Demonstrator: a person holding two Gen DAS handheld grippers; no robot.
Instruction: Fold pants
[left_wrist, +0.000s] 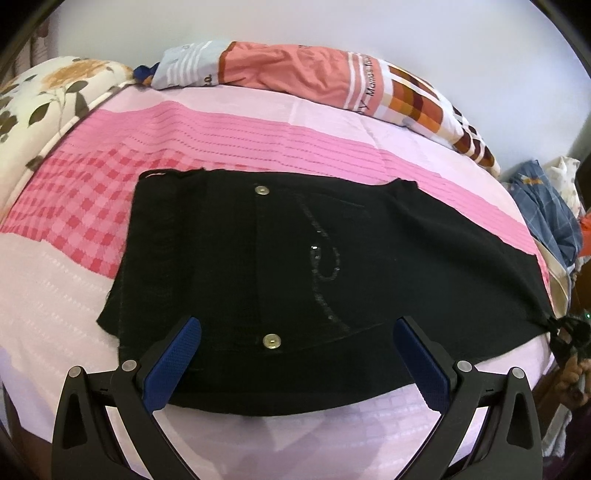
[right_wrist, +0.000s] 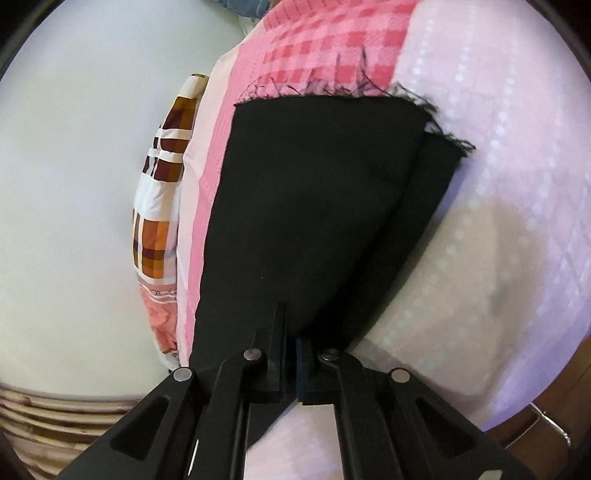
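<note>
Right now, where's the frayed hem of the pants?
In the right wrist view the frayed hem lies at the top centre on the pink bedsheet, far end from the right hand-held gripper clamping the pants.

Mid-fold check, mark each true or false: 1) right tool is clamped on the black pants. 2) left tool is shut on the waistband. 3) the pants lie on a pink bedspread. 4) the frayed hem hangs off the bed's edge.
1) True: the right tool is shut on the black pants.
2) False: the left tool stands open over the waistband, its pads apart.
3) True: they lie on the pink bedspread.
4) False: the frayed hem rests on the bedspread.
</note>
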